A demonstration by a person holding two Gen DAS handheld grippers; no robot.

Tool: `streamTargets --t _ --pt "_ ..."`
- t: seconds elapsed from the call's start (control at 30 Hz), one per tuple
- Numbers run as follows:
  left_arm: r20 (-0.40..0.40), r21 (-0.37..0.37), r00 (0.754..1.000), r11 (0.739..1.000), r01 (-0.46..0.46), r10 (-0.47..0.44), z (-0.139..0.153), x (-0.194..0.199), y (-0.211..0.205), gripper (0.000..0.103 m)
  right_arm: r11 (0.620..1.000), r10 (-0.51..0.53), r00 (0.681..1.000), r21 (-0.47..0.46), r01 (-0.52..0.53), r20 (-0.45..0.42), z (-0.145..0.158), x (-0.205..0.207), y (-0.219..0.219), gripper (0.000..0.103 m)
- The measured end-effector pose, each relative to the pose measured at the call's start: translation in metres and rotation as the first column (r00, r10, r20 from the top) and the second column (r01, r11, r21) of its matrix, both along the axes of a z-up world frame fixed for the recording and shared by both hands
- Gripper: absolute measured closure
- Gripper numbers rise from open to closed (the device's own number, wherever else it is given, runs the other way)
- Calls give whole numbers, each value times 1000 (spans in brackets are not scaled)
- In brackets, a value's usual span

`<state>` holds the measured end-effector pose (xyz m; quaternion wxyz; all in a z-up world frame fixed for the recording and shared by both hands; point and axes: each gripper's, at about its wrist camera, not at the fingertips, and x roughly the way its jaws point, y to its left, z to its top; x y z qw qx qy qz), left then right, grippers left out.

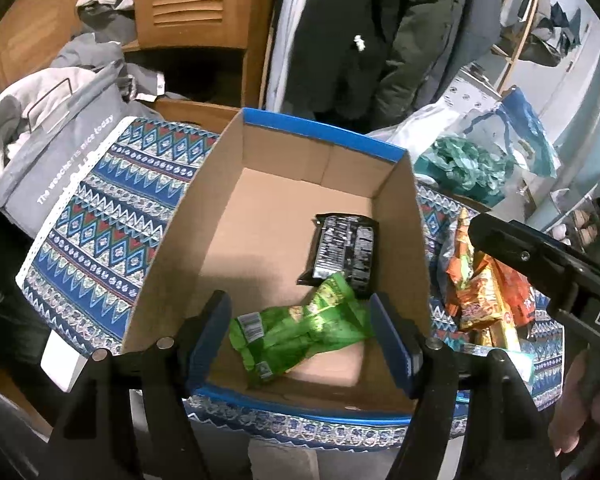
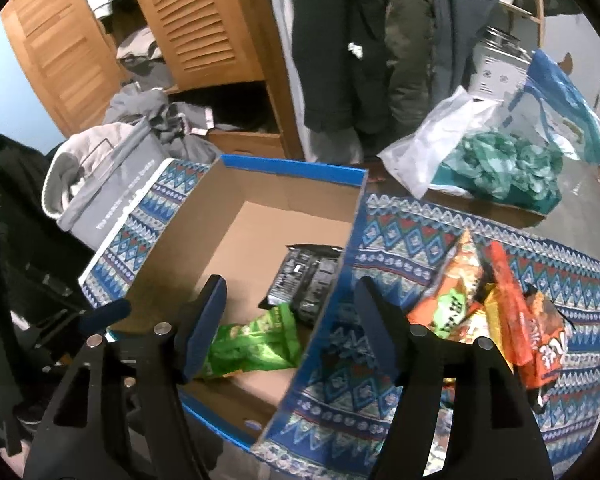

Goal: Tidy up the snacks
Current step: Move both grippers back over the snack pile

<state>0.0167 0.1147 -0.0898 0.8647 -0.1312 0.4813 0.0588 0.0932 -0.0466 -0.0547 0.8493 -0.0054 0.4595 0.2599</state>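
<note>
Cardboard box [image 1: 396, 216], open-topped, blue-edged, on the patterned cloth [image 1: 100, 220] covering the worktop. Contents: green snack bag [image 1: 300, 332] at the near end; black snack packet [image 1: 344, 252] just beyond it, the two overlapping at one corner.

Left tool [image 1: 300, 336]: fingers spread wide over the near end of the box, holding nothing. The green snack bag lies between and below the fingers; contact with either pad cannot be told, and the bag is blurred.

Right tool [image 2: 288, 328]: fingers likewise wide apart and empty, straddling the box's right wall, with the left finger over the box interior and the right finger over the cloth outside.

Loose snack packets [image 2: 496, 320], orange and red, heaped on the cloth right of the box, just beside the right tool's outer finger. Count not readable; the lower part of the heap is hidden behind the tool's frame.

Clear plastic bag [image 2: 496, 160] with teal contents at the far right. Grey fabric bin [image 1: 56, 164] at the left. Printing on all packets illegible.
</note>
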Motion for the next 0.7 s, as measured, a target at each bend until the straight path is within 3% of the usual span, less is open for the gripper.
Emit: streamTargets --t 0.3,0.7 --pt "11 -27 999 998 54 -53 5 2 -22 30 999 -53 998 -8 53 16 4 -3 -37 32" --pt "18 11 993 993 116 -116 12 10 -61 30 991 -127 991 -42 129 47 7 -12 -92 28"
